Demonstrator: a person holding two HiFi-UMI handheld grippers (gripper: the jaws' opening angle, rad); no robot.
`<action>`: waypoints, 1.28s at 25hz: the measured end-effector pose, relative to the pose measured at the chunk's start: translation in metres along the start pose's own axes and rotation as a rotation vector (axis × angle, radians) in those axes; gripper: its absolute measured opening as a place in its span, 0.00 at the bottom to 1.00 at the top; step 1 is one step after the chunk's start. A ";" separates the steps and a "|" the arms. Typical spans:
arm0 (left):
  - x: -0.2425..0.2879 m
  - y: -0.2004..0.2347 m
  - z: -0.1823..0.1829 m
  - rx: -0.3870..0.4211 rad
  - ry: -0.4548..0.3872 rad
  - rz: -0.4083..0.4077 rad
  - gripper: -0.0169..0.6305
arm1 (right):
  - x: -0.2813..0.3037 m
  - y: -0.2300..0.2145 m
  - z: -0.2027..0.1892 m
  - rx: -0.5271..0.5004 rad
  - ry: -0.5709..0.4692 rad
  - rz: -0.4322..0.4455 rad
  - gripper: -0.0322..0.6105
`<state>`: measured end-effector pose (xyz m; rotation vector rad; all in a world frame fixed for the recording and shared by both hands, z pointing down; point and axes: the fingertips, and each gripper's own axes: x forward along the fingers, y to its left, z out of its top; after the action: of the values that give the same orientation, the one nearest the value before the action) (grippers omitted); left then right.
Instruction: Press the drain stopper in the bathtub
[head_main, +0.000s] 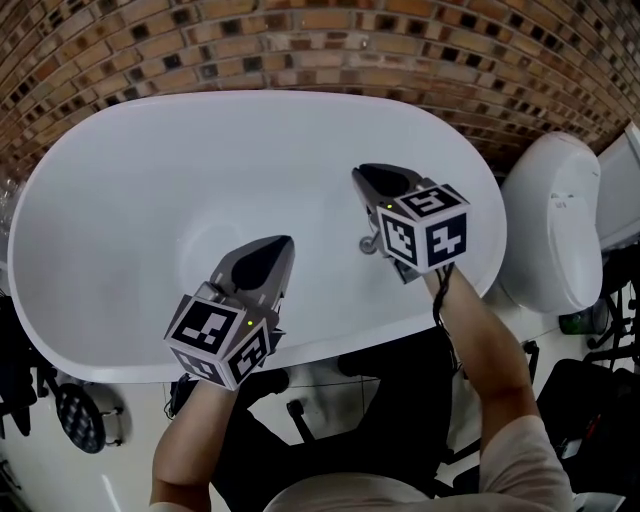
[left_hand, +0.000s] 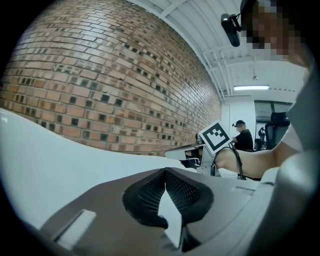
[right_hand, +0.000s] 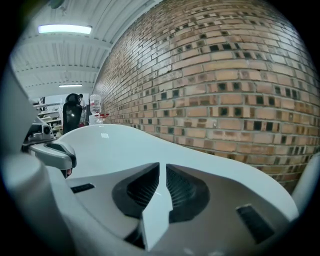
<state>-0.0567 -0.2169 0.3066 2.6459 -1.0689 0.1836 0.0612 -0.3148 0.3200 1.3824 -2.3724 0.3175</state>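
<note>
Two hand-held tools hover over a white oval bathtub (head_main: 100, 355), smooth and glossy, its long side set against a rough brick wall (head_main: 300, 40) of brown and dark blocks. The left gripper (head_main: 285, 243) hangs over the near half of the basin with its grey jaws brought together at the tips and nothing between their ribbed black pads. The right gripper (head_main: 361, 175) sits further right, over the inner slope by the near rim, its jaws likewise pressed almost to a slit and empty. Just beside the right gripper's body a small chrome fitting (head_main: 369, 243) stands up from the tub surface. It is the only metal piece in sight, and I cannot tell for certain whether it is the drain stopper. Neither tool touches it, and the right gripper's marker cube (head_main: 428, 225) partly crowds it from the right. Past the tub's right end stands a rounded white toilet (head_main: 555, 225), close to the rim. A clear bottle (right_hand: 95, 104) stands at the tub's far left end, and dark chair legs (head_main: 80, 415) lie on the pale floor below the near rim.
</note>
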 end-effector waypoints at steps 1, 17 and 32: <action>0.002 0.003 -0.002 -0.004 0.004 0.001 0.03 | 0.004 0.000 -0.002 -0.001 0.006 0.001 0.10; 0.047 0.030 -0.045 -0.051 0.107 -0.007 0.03 | 0.082 -0.021 -0.055 -0.048 0.152 0.037 0.10; 0.086 0.051 -0.098 -0.139 0.192 0.009 0.03 | 0.149 -0.020 -0.138 -0.034 0.361 0.165 0.10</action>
<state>-0.0317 -0.2786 0.4292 2.4445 -0.9929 0.3447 0.0401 -0.3898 0.5088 1.0155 -2.1793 0.5221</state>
